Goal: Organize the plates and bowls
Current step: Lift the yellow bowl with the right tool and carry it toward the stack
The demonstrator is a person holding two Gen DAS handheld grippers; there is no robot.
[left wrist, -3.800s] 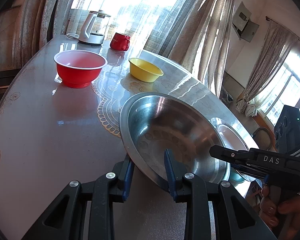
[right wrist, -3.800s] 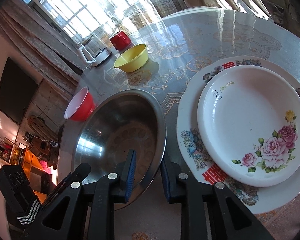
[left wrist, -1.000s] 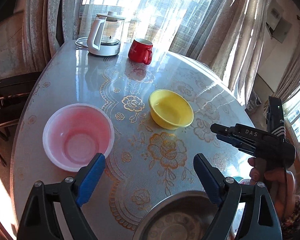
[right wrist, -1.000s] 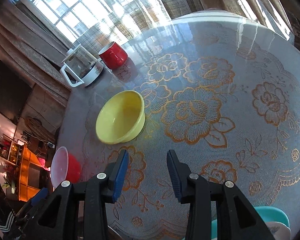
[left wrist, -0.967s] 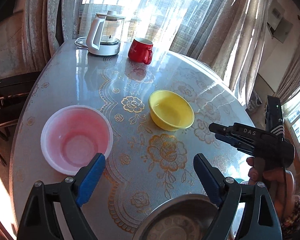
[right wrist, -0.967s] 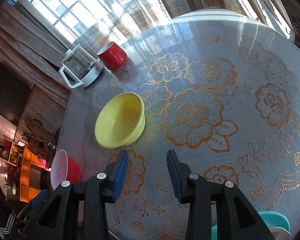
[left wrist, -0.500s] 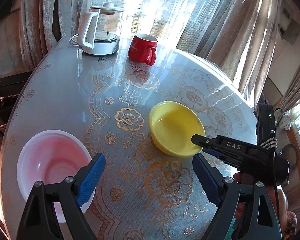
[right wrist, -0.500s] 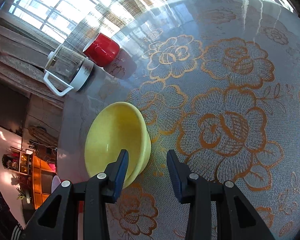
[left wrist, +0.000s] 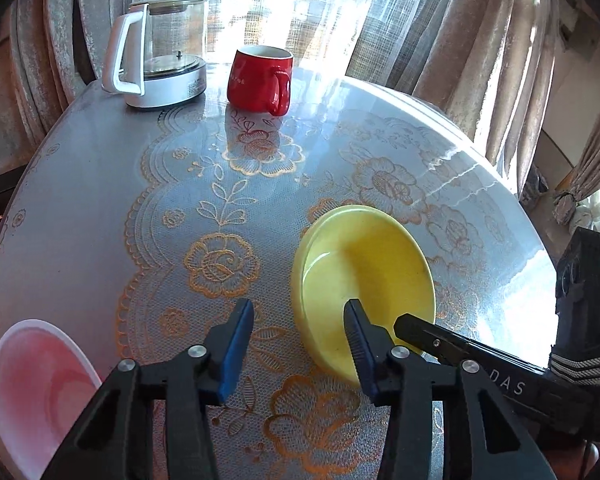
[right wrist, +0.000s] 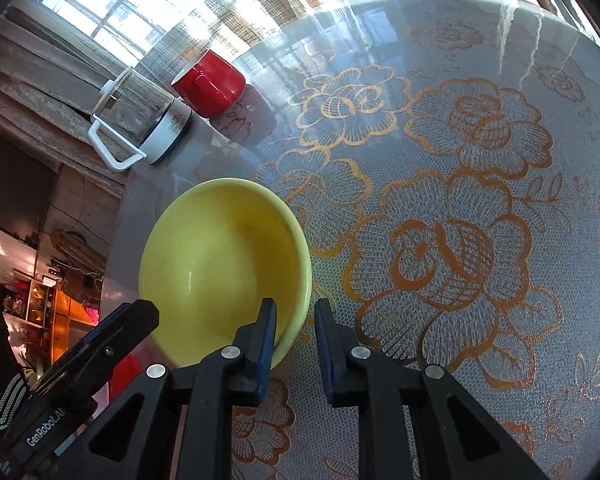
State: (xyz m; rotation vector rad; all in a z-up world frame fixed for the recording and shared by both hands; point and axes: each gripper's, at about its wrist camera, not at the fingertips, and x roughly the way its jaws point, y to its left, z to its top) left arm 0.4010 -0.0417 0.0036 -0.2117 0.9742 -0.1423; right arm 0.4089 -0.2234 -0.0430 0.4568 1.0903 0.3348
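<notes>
A yellow bowl (left wrist: pixel 362 276) (right wrist: pixel 220 256) sits upright on the lace-patterned table (left wrist: pixel 228 200). My left gripper (left wrist: pixel 298 322) straddles its near-left rim. One finger is inside the bowl and the other stands well clear on the table, and the jaws are closing. My right gripper (right wrist: pixel 296 316) straddles the opposite rim, its jaws closing. Its inner pad is against the inside wall, and a thin sliver of table shows at its outer pad. The right gripper (left wrist: pixel 412 326) shows at the bowl's right rim in the left wrist view. A red bowl (left wrist: pixel 32 392) with a pale inside sits at the near left.
A glass kettle (left wrist: pixel 160 48) on a white base and a red mug (left wrist: pixel 260 80) stand at the far table edge by curtained windows. The rounded table edge (left wrist: pixel 500 184) curves along the right. The left gripper's body (right wrist: pixel 100 344) shows at the lower left of the right wrist view.
Both grippers have let go of the steel bowl and moved forward and down to the yellow bowl. The left jaws have narrowed from wide, and the right jaws have narrowed around the rim.
</notes>
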